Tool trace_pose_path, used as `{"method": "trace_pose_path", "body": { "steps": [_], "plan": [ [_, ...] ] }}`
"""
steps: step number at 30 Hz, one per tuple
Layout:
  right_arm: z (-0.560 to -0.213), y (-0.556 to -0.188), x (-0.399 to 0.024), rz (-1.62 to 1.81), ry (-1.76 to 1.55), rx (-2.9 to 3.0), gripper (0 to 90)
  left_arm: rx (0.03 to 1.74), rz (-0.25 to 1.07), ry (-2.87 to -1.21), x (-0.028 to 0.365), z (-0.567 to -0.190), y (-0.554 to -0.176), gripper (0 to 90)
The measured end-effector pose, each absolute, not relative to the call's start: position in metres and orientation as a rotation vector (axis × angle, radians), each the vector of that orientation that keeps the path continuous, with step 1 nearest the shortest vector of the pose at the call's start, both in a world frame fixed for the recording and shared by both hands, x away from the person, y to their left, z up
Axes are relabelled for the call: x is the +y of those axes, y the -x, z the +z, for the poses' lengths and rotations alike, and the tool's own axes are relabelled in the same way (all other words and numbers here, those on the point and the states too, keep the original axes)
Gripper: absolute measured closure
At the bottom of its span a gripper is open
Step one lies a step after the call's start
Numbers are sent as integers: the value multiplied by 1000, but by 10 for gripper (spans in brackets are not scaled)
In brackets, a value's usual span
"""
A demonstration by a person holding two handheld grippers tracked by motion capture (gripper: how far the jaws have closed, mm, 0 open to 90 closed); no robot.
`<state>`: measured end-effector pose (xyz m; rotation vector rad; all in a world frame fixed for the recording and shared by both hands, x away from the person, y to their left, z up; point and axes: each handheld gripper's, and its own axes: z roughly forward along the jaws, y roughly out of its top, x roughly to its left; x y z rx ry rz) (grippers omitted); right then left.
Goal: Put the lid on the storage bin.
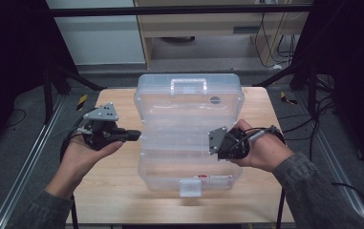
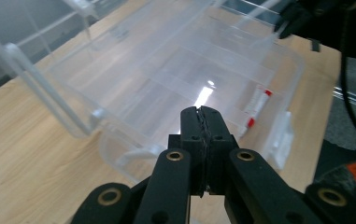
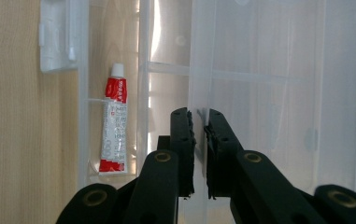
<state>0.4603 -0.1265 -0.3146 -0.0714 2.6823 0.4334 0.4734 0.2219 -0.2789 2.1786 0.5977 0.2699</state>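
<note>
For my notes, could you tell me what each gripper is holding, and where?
Left gripper: shut, nothing held. Right gripper: clamped on a thin clear wall edge of the box.

The person wears grey sleeves and carries a left gripper and a right gripper, both black with round brass-ringed screw holes, grey three-cornered top plates and trailing dark cables.
</note>
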Motion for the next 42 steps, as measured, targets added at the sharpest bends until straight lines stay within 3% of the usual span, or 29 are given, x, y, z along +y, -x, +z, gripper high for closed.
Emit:
{"method": "trace_pose_path", "body": {
  "steps": [15, 42],
  "plan": [
    [-317, -458, -128, 442, 77, 2682, 826, 690, 235, -2105, 214, -272, -502, 895],
    [-325, -451, -129, 454, 86, 2703, 824, 728, 232, -2087, 222, -275, -508, 896]
  ]
}}
